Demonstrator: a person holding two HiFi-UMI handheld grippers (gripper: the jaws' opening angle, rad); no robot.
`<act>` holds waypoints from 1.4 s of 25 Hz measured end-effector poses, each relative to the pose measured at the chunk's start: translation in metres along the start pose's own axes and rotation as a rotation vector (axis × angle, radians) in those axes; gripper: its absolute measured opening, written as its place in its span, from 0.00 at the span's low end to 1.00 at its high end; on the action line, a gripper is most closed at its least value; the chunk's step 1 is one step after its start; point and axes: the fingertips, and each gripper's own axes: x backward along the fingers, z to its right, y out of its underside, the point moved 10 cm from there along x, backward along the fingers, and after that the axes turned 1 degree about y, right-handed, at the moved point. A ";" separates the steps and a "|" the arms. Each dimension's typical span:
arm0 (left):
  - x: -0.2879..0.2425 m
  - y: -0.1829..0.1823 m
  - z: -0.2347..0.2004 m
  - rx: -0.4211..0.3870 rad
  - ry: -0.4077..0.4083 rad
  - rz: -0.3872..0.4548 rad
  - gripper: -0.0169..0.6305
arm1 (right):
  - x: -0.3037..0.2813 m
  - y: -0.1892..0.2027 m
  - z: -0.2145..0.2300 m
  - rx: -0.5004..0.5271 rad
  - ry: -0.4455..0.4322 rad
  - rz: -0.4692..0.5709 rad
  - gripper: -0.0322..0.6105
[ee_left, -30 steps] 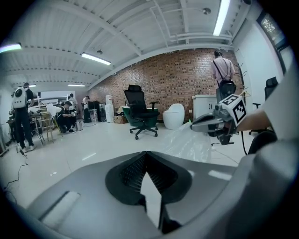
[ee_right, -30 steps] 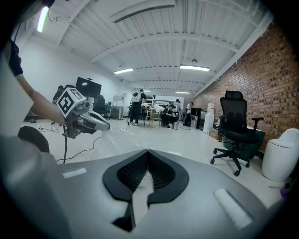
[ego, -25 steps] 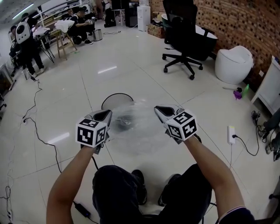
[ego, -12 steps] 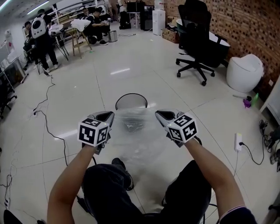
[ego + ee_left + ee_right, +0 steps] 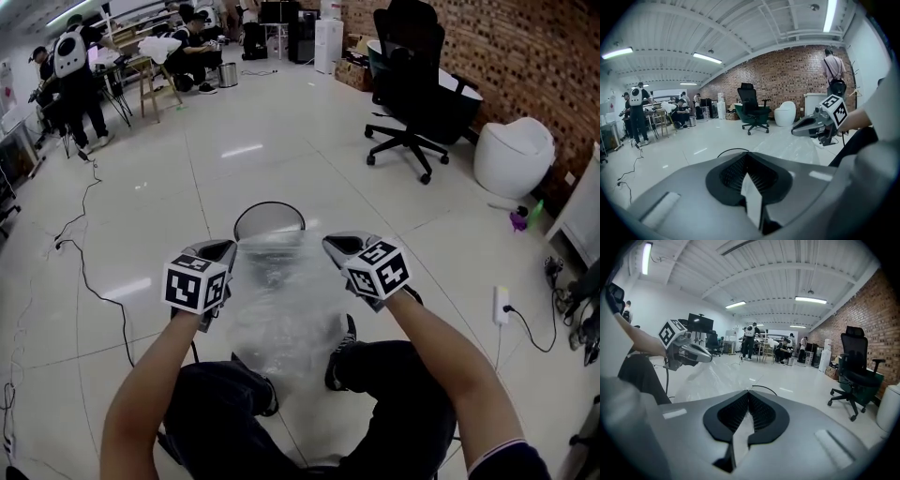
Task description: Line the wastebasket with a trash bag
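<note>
A round black wire wastebasket (image 5: 269,217) stands on the white floor just ahead of both grippers. A clear plastic trash bag (image 5: 281,305) hangs spread between them, its top edge near the basket's near rim. My left gripper (image 5: 225,249) is shut on the bag's left edge, and a strip of film (image 5: 752,199) shows between its jaws. My right gripper (image 5: 336,245) is shut on the right edge, with film (image 5: 739,439) pinched the same way. The basket's rim (image 5: 733,150) (image 5: 762,387) peeks over the jaw tips in both gripper views. Each gripper view shows the other gripper (image 5: 812,125) (image 5: 693,352).
A black office chair (image 5: 412,103) and a white rounded seat (image 5: 511,155) stand at the right by the brick wall. Cables (image 5: 86,274) trail on the floor at left; a power strip (image 5: 500,305) lies at right. People (image 5: 70,70) work at tables far back left. My shoes (image 5: 339,352) are under the bag.
Both grippers have moved forward and slightly down with the bag toward the wastebasket. The bag now hangs longer between them, and the person's feet have stepped.
</note>
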 end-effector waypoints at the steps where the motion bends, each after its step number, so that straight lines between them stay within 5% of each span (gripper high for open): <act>1: -0.006 0.001 -0.002 0.002 -0.005 -0.004 0.04 | -0.004 0.003 0.004 -0.002 -0.003 -0.001 0.05; 35: -0.205 0.011 -0.158 0.105 -0.109 -0.022 0.04 | -0.240 0.001 0.160 0.001 -0.129 -0.056 0.05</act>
